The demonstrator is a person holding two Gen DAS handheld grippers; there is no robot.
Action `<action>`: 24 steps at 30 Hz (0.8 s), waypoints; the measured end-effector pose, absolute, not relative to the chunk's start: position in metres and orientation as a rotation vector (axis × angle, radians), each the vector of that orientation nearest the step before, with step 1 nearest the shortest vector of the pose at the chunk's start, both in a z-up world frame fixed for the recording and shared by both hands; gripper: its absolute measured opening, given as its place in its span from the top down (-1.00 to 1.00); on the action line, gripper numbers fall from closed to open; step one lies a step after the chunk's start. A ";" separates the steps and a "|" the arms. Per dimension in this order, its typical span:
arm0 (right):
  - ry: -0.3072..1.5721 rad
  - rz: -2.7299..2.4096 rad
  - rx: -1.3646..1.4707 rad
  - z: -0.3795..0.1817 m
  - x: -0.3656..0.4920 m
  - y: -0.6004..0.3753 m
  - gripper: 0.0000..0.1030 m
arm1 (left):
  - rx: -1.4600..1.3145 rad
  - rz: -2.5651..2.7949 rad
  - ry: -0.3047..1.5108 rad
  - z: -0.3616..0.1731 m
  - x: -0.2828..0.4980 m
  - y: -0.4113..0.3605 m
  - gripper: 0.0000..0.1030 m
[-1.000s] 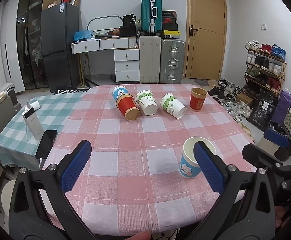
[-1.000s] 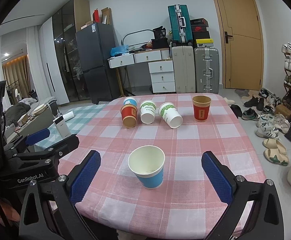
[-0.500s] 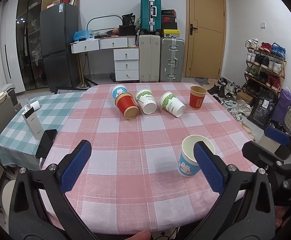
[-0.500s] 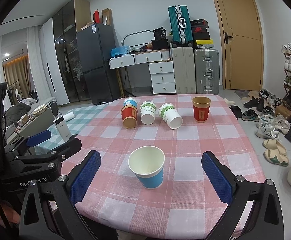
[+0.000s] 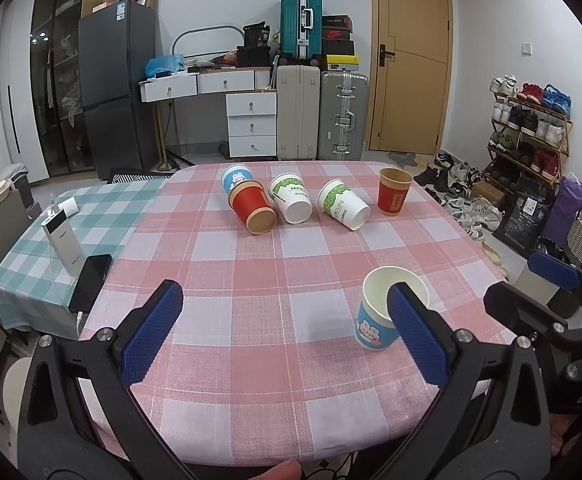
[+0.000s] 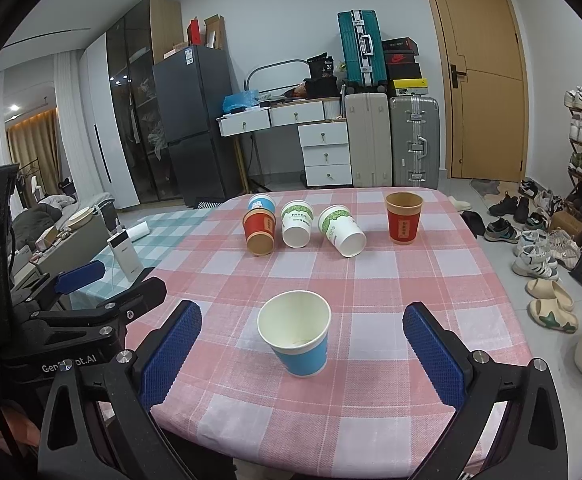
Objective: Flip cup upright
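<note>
A blue paper cup with a white inside (image 6: 295, 338) is seen standing upright, mouth up, on the near part of the pink-and-white checked tablecloth (image 6: 391, 280). It is framed between the blue-padded fingers of the right gripper (image 6: 301, 354), whose jaws are spread wide and are not touching it. In the left wrist view the same cup (image 5: 379, 320) is partly hidden behind one finger of the left gripper (image 5: 287, 336), which is likewise held wide open with nothing in it.

Farther back, four paper cups are lying on their sides in a row: a blue one (image 6: 261, 202), a red one (image 6: 259, 232) just in front of it, and two white cups with green print (image 6: 297, 224) (image 6: 341, 231). A second red cup (image 6: 404, 218) is standing upright to their right. A white power bank (image 5: 62, 245) and a black phone (image 5: 91, 282) are placed on the green checked cloth (image 5: 103, 216) at the left.
</note>
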State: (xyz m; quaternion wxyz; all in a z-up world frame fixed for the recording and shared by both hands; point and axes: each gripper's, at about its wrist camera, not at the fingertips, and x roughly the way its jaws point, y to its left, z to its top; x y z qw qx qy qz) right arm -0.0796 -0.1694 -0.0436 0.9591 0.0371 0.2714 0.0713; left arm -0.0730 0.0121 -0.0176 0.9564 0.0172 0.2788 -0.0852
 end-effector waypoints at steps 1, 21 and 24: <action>0.550 0.147 0.076 -0.044 -0.080 -0.169 -1.00 | 0.034 -0.173 0.567 -0.017 -0.073 0.012 -0.98; 0.548 0.147 0.073 -0.042 -0.078 -0.168 -1.00 | 0.032 -0.176 0.573 -0.018 -0.072 0.013 -0.98; 0.550 0.132 0.074 -0.043 -0.078 -0.170 -1.00 | 0.026 -0.177 0.579 -0.019 -0.072 0.013 -0.98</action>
